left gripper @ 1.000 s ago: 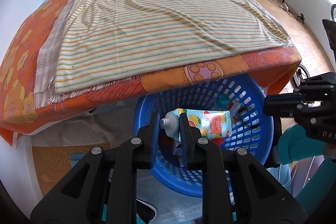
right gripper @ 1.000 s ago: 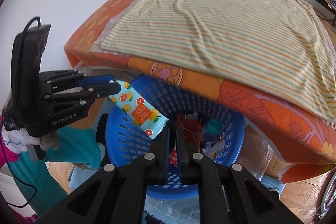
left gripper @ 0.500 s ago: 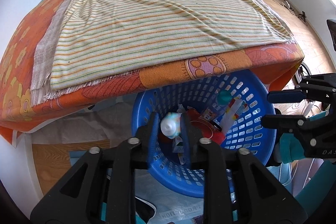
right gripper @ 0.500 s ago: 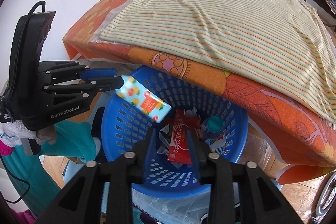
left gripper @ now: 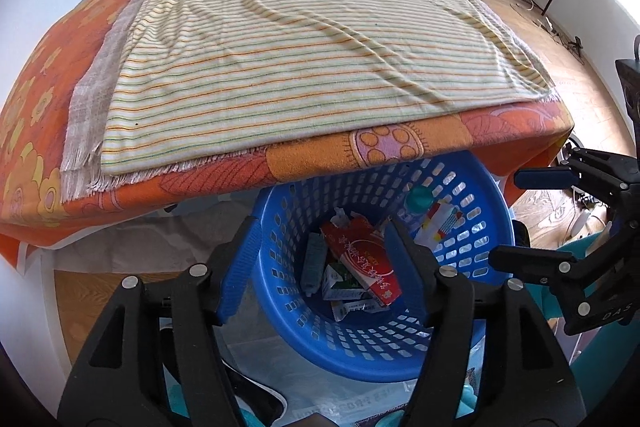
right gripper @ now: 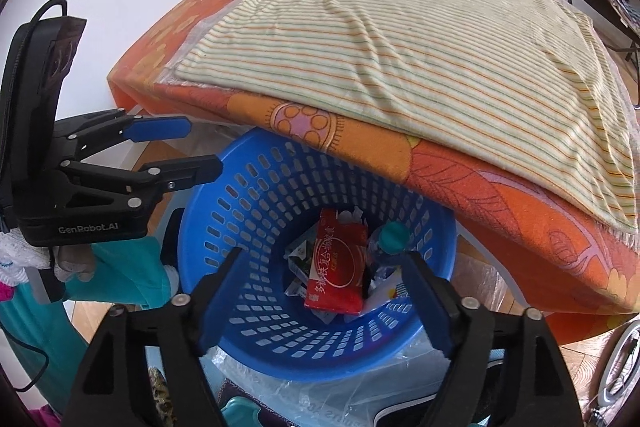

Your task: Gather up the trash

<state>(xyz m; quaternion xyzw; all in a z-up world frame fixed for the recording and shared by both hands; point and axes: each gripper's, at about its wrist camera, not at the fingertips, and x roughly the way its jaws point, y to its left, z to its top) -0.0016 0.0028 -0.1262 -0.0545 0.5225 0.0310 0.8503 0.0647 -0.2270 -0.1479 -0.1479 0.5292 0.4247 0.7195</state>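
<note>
both tools are hovering over the blue basket [left gripper: 476, 211], which is sitting on the floor tucked partly under the edge of the bed. the left tool [left gripper: 320, 259] is opening its jaws and nothing is lying between them; through the gap only the basket's contents are showing. the right tool [right gripper: 320, 283] is opening too, wider, and it is also gripping nothing.

the trash is lying in the bottom of the basket: a red wrapper [right gripper: 338, 267] on top, a small white and green carton [left gripper: 340, 281] beside it, a clear bottle with a teal cap [right gripper: 394, 233] leaning against the far wall, and some crumpled paper scraps around them.

judging by the look, all of this is going to be light. the wrapper is appearing thin and slick, so it is probably best pinched across a flat edge rather than the middle. the carton is looking soft-walled and likely to crush, so taking it across its narrow sides seems sensible. the bottle is likely to slip and roll, so the neck under the cap is looking like the safest hold.

the bed is filling the upper view, covered by an orange flowered blanket [left gripper: 36, 115] with a striped cream cloth [left gripper: 312, 59] spread flat on top and no trash showing on it. folded bedding is lying at the far end, the floor is wooden, and clear plastic is lying under the basket. a folding chair and a rack are standing far off by the wall.
</note>
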